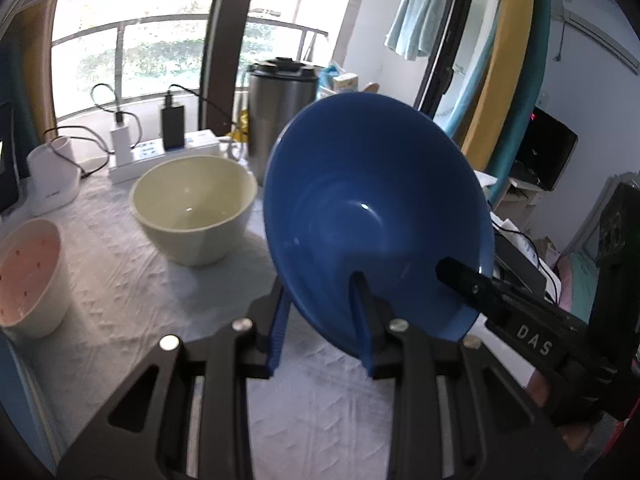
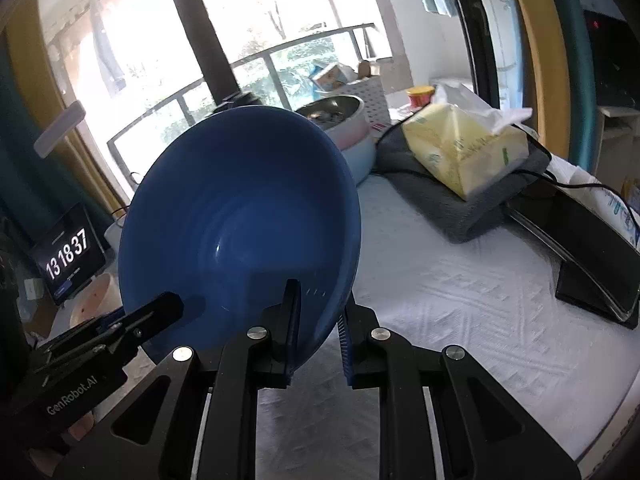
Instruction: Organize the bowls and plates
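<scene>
A blue bowl [image 1: 376, 208] is held tilted above the white-clothed table, gripped on its rim from both sides. My left gripper [image 1: 320, 320] is shut on its near rim, one finger inside and one outside. My right gripper [image 2: 316, 320] is shut on the opposite rim of the same blue bowl [image 2: 240, 216]. The right gripper's finger shows in the left wrist view [image 1: 460, 276]; the left gripper's finger shows in the right wrist view [image 2: 160, 312]. A cream bowl [image 1: 194, 208] and a pink-lined white bowl [image 1: 30, 276] stand on the table to the left.
A steel canister [image 1: 280, 112], a power strip with chargers [image 1: 160, 152] and a white device [image 1: 52, 184] stand at the back. A tissue pack on a grey cloth [image 2: 464, 152], a pot [image 2: 340, 128], a dark tablet [image 2: 592, 256] and a clock display [image 2: 68, 256] surround the cloth [image 2: 460, 320].
</scene>
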